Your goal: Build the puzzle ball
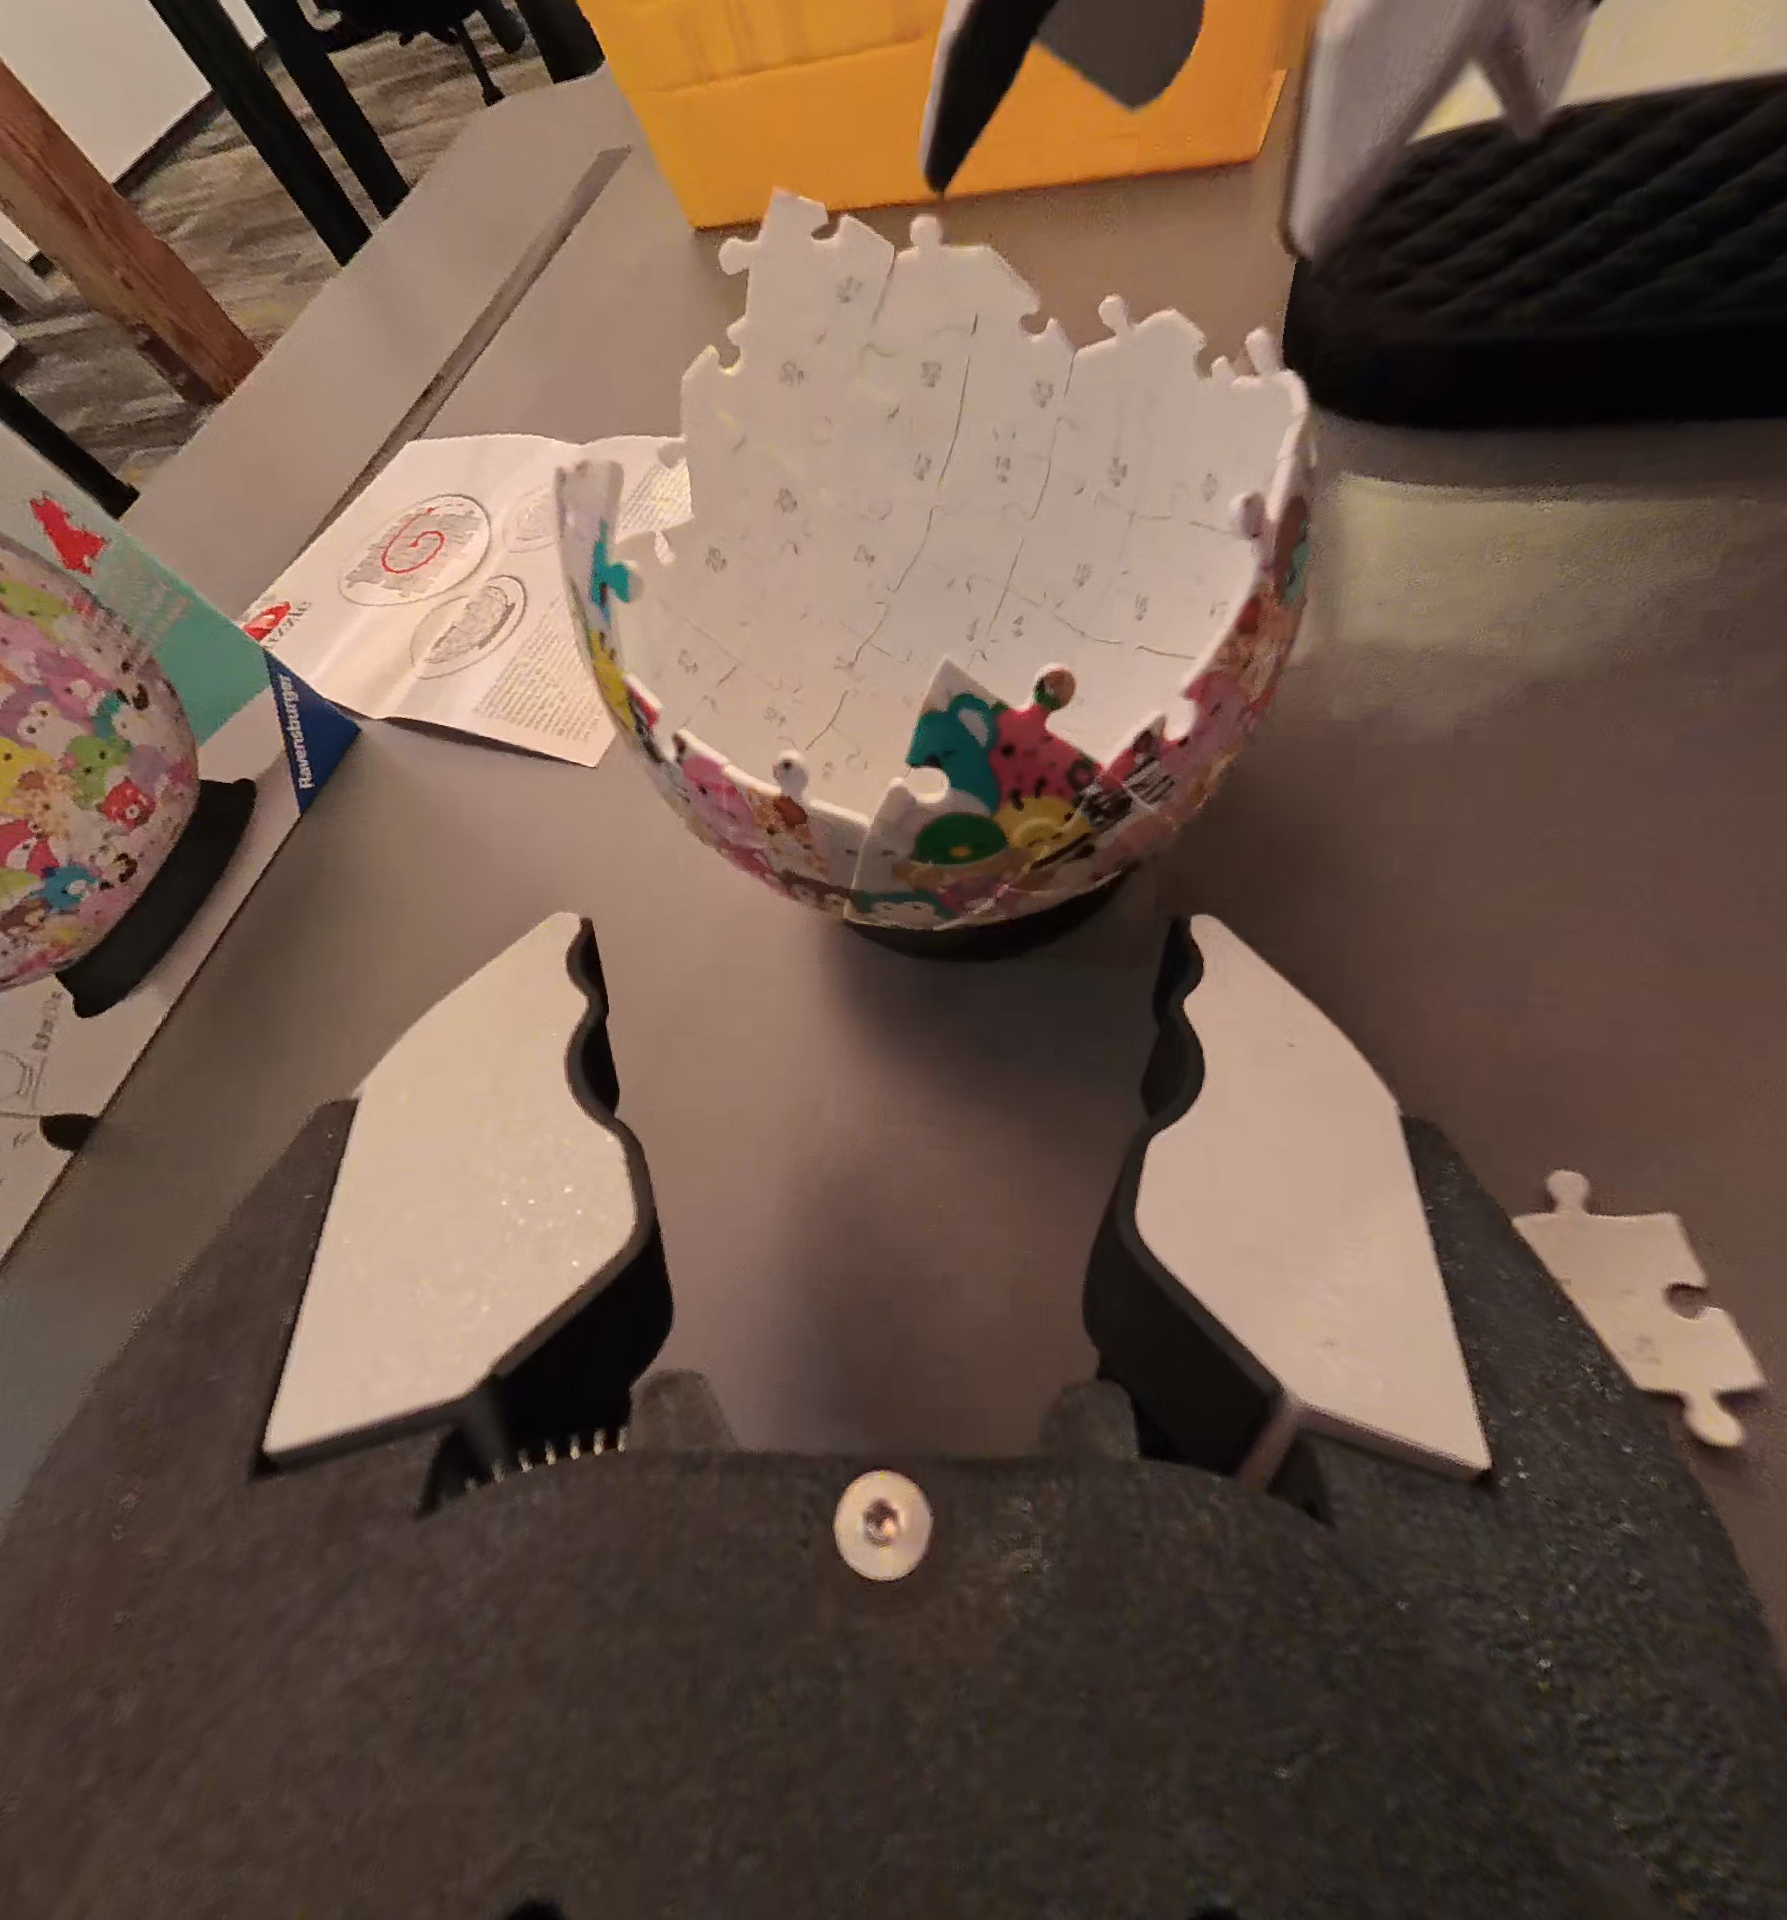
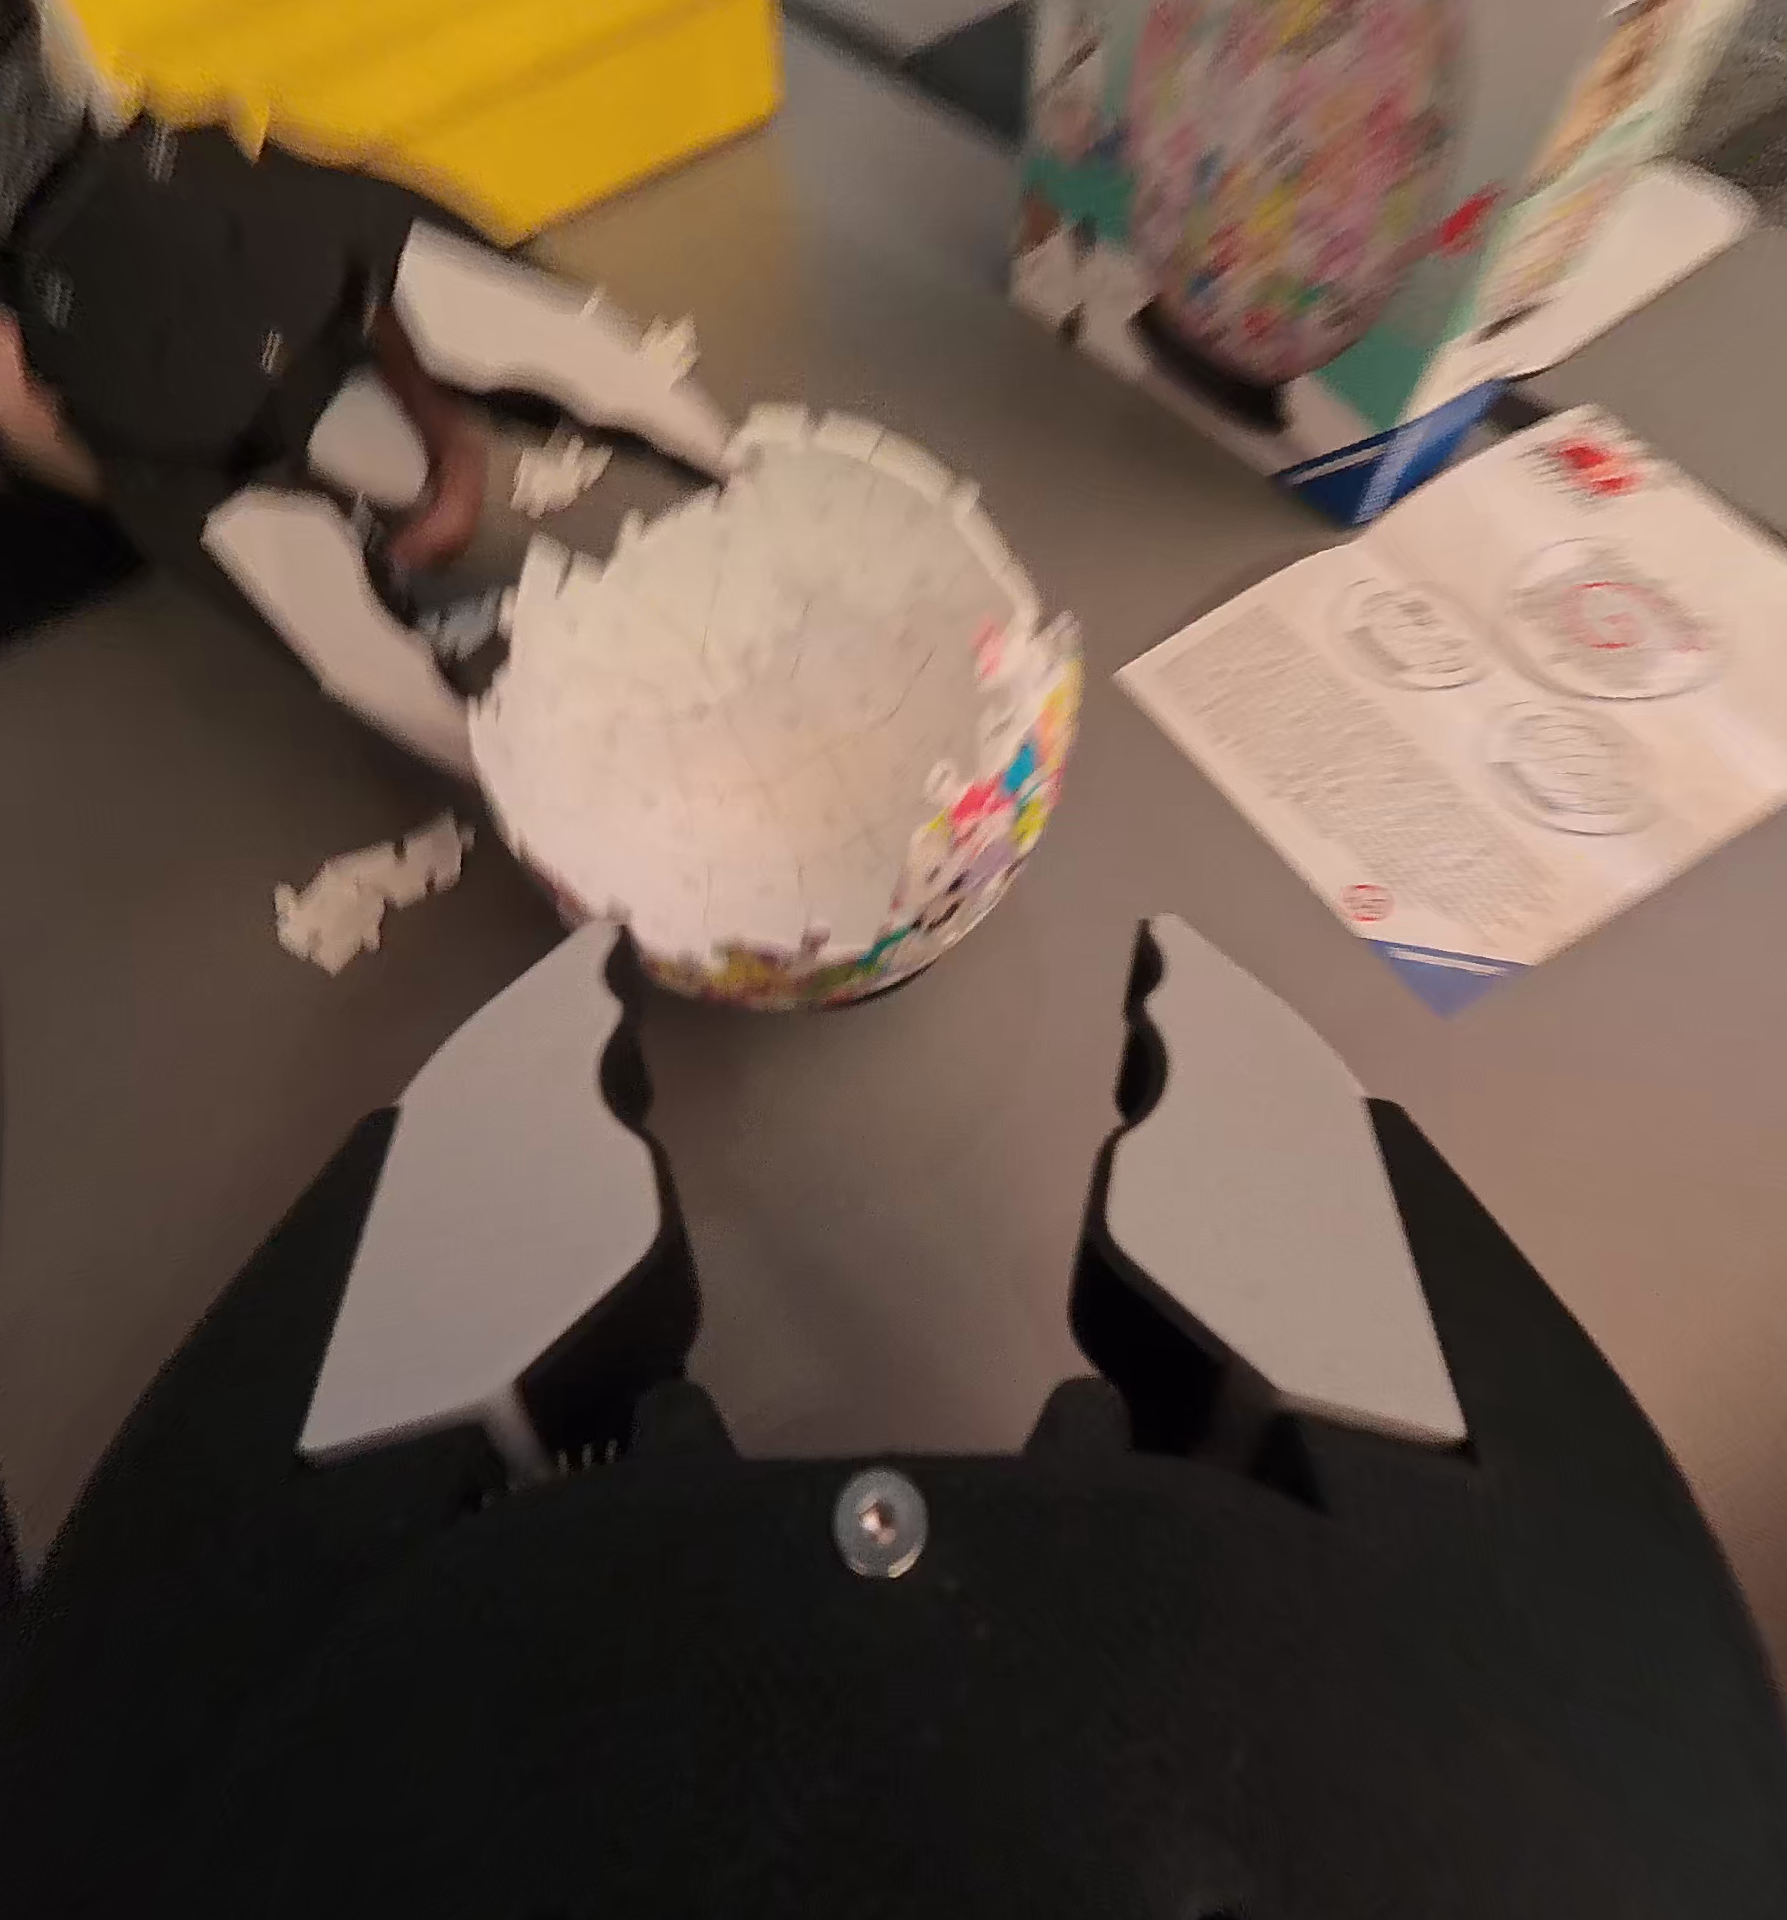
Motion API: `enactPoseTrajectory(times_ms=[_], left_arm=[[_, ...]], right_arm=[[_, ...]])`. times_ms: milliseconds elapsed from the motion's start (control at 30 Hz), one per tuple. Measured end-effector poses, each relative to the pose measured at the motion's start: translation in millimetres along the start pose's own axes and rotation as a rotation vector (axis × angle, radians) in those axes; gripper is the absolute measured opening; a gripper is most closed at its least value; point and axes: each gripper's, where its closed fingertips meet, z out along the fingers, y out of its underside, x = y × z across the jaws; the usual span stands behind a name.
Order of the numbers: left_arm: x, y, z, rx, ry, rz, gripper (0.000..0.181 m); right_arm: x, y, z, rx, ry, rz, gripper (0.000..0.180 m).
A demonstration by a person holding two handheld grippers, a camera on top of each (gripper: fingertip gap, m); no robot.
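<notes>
At the centre of the left wrist view, the half-built puzzle ball (image 1: 972,623) sits on a dark round stand (image 1: 982,935) on the grey table (image 1: 1491,831), an open shell with a white inside and colourful outside, its rim jagged. The left gripper (image 1: 884,966) fills the lower frame, its jaws spread wide and empty, just short of the ball. At lower right a loose puzzle piece (image 1: 1647,1309) lies white side up. At left stand the puzzle box (image 1: 89,727) and an unfolded instruction sheet (image 1: 453,613); a yellow box (image 1: 868,114) is at the top, a black padded object (image 1: 1595,260) at upper right.

In the blurred right wrist view, the right gripper (image 2: 878,956) also has jaws wide apart, holding nothing, its left fingertip close to the ball (image 2: 764,707). Loose white pieces (image 2: 369,894) lie to the ball's left.
</notes>
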Motion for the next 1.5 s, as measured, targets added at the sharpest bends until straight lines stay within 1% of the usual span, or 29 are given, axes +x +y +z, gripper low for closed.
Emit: enactPoseTrajectory(times_ms=[100, 233, 300, 333, 367, 467, 600, 733, 867, 1000, 1067, 1167, 1300, 1500], left_arm=[[1, 2, -6, 0.011, -0.001, -0.042, 0.099], [-1, 9, -12, 0.005, -0.010, -0.076, 0.097], [-4, 11, -15, 0.005, -0.018, -0.097, 0.095], [-5, 11, -16, 0.011, -0.021, -0.115, 0.094], [-7, 11, -18, 0.020, -0.022, -0.137, 0.093], [-11, 10, -22, 0.045, -0.023, -0.187, 0.091], [-14, 5, -29, 0.064, -0.014, -0.211, 0.091], [-11, 2, -35, 0.080, -0.031, -0.165, 0.087], [-8, 5, -37, 0.075, -0.033, -0.182, 0.086], [-7, 10, -37, 0.070, -0.003, -0.251, 0.085], [-7, 10, -36, 0.075, 0.011, -0.282, 0.085], [-9, 11, -38, 0.082, 0.010, -0.293, 0.085], [-9, 9, -40, 0.092, 0.003, -0.280, 0.084], [-6, 10, -38, 0.085, 0.007, -0.259, 0.083]], right_arm=[[6, -19, -9, -0.016, 0.092, 0.073, 0.073], [10, -27, -3, -0.167, 0.227, 0.099, 0.058], [6, -32, 5, -0.223, 0.242, 0.143, 0.050], [4, -31, 8, -0.262, 0.244, 0.161, 0.040], [3, -31, 12, -0.299, 0.253, 0.173, 0.034], [9, -29, 18, -0.388, 0.335, 0.202, 0.024], [19, -21, 26, -0.462, 0.434, 0.225, 0.026], [27, -8, 27, -0.558, 0.522, 0.214, 0.028], [33, -10, 22, -0.593, 0.592, 0.192, 0.027], [28, -34, 17, -0.517, 0.592, 0.193, 0.027], [25, -37, 16, -0.530, 0.576, 0.201, 0.028], [28, -29, 17, -0.574, 0.582, 0.209, 0.032], [32, -19, 22, -0.613, 0.590, 0.213, 0.031], [38, 0, 27, -0.728, 0.619, 0.203, 0.032]])
